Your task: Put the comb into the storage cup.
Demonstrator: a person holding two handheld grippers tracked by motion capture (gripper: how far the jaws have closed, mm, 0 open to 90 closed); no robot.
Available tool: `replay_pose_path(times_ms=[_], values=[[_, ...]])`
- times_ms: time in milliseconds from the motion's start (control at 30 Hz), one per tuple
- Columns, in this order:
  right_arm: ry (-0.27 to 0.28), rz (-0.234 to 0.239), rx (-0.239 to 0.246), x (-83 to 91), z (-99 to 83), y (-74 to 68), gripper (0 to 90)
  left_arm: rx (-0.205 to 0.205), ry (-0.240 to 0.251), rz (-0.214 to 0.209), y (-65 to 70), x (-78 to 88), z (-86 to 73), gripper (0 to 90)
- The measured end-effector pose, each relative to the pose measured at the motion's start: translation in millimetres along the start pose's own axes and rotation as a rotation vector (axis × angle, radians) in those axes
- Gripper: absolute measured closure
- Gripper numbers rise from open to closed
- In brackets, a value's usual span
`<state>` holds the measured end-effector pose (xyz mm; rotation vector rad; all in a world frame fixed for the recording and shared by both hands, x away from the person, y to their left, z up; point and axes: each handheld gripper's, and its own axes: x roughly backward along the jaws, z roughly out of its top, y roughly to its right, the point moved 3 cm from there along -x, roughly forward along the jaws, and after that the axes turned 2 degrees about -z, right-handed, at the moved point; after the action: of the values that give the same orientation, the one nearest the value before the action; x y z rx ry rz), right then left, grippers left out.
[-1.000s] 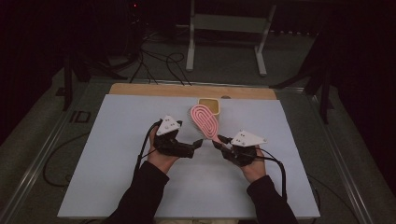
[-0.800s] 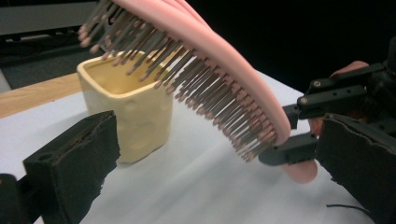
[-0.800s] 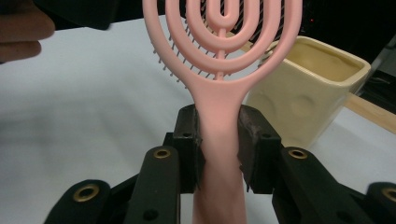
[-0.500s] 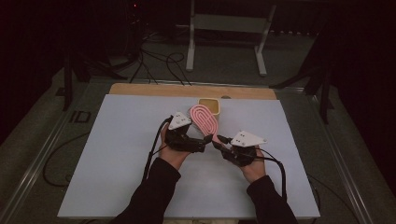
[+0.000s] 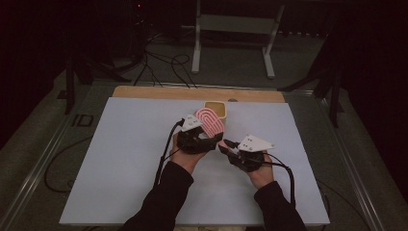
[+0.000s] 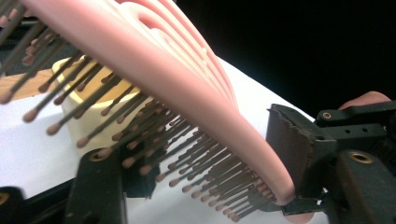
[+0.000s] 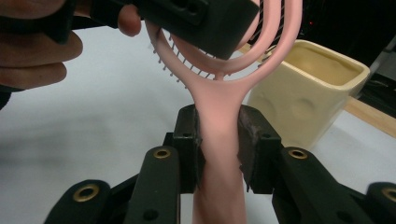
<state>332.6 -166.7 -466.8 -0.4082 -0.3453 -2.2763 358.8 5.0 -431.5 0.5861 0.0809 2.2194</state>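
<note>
The right gripper (image 7: 219, 149) clamped the pink hairbrush (image 7: 219, 98) by its handle, holding it above the table near the cream cup (image 5: 215, 109). The left gripper (image 5: 204, 142) had just been closing around the brush head; its jaws bracketed the pink back and the bristles (image 6: 187, 163), though firm contact was unclear. This looked like a handover in progress. Next, the left needed a secure pinch before the right let go. Beyond lay the white tabletop (image 5: 120, 163), its wooden edge (image 5: 159, 92), then floor cables (image 5: 163, 62) and a metal stand (image 5: 235, 24) in a dark room.
</note>
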Motion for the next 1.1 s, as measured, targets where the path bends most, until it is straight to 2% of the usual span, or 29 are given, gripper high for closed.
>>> replay_pose_path(times_ms=[133,233,433,667,733,867,1100], values=[[-0.004,-0.01,0.01,-0.1,0.3,-1.3,70.5,0.027,0.013,-0.013,-0.8,0.1,0.3,42.6],[-0.009,-0.013,0.019,-0.5,0.2,-2.8,70.6,0.066,0.042,-0.032,-2.4,0.9,1.1,45.7],[-0.01,-0.011,0.032,-2.3,0.1,-4.9,70.6,0.091,0.058,-0.03,-1.4,0.3,2.2,51.3],[-0.02,-0.022,0.026,-3.4,-1.0,-4.4,70.4,0.12,0.062,-0.055,-0.8,-1.8,2.2,55.5],[-0.024,-0.031,0.031,-3.7,-1.0,-4.6,70.4,0.117,0.06,-0.056,0.0,-2.1,2.4,57.2],[-0.039,-0.043,0.034,-5.3,-2.2,-5.5,70.4,0.085,0.038,-0.037,2.5,-3.5,2.7,57.3],[-0.031,-0.036,0.02,-5.4,-1.1,-5.2,69.9,0.124,0.062,-0.046,3.7,-2.5,4.3,62.4]])
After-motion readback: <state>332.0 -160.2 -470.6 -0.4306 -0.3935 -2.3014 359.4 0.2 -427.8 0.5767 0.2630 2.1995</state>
